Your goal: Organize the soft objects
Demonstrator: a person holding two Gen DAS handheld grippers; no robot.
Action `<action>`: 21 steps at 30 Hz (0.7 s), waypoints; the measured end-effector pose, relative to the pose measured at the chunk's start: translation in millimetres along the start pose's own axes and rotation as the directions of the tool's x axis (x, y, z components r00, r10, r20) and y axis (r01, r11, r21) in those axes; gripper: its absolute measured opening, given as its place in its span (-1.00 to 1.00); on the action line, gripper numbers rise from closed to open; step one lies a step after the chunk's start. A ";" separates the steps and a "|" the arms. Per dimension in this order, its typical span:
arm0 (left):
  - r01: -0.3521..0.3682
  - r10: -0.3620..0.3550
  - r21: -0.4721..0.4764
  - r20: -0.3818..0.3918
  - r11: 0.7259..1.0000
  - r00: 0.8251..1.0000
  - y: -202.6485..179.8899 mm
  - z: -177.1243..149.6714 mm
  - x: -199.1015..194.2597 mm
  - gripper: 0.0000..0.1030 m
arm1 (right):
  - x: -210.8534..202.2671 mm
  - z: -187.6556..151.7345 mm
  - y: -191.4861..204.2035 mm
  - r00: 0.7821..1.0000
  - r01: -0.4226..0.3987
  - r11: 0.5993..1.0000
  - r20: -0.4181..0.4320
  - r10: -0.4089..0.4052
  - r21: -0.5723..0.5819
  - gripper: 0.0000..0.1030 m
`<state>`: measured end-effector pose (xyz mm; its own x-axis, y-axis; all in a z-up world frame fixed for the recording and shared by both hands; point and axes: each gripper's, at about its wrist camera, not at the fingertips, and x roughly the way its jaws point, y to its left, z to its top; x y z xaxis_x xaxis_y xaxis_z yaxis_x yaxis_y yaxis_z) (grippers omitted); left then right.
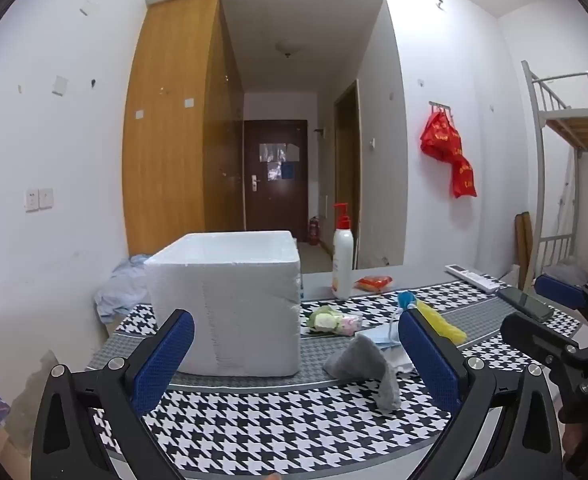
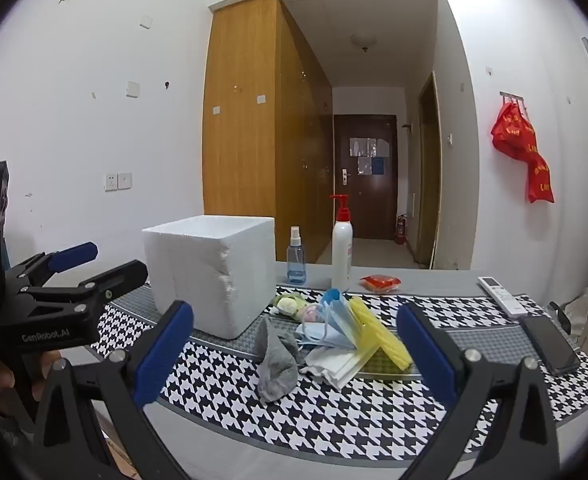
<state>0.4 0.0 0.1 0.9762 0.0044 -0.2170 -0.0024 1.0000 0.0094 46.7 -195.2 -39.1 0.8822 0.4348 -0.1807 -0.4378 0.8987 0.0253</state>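
Hovering above the near edge of the checked cloth, both grippers have their blue-padded fingers spread wide and hold nothing. The left gripper faces a white foam box that stands open-topped on the cloth, and the right gripper looks straight at the pile of soft things just right of that box.

A grey sock lies crumpled nearest the grippers, close to the box's front corner. Beside it on the right sit blue masks on top of white folded ones, with a yellow sponge leaning against them. Behind the pile a small wrapped bundle of green, white and pink pieces rests near the box.

Farther back on the grey table stand a white pump bottle and a blue spray bottle, with a red packet to their right. A remote and a phone lie well apart on the right side.
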 end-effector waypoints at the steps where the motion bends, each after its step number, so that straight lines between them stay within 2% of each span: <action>1: -0.007 0.007 0.001 0.001 1.000 1.000 -0.2 0.0 0.3 0.98 | -0.5 0.0 -0.1 1.000 0.000 1.000 0.003 0.000 0.000 0.99; 2: 0.018 -0.018 -0.005 0.014 1.000 1.000 0.9 -0.3 -1.2 0.98 | -1.0 -0.1 -0.3 1.000 0.000 1.000 0.004 0.000 0.001 0.99; 4: 0.021 -0.021 -0.007 0.008 1.000 1.000 0.6 0.0 -0.8 0.98 | -1.7 -0.3 -0.9 1.000 0.001 1.000 0.005 -0.001 0.003 0.99; 21: 0.013 -0.013 -0.005 0.001 1.000 1.000 -1.2 -3.4 0.6 0.98 | -1.5 1.6 -3.9 1.000 -0.001 1.000 0.001 0.001 0.014 0.99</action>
<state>0.2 -1.1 -3.4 0.9763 -0.0088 -0.2162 0.0094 1.0000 0.0018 47.4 -199.3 -37.4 0.8820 0.4356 -0.1795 -0.4361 0.8991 0.0393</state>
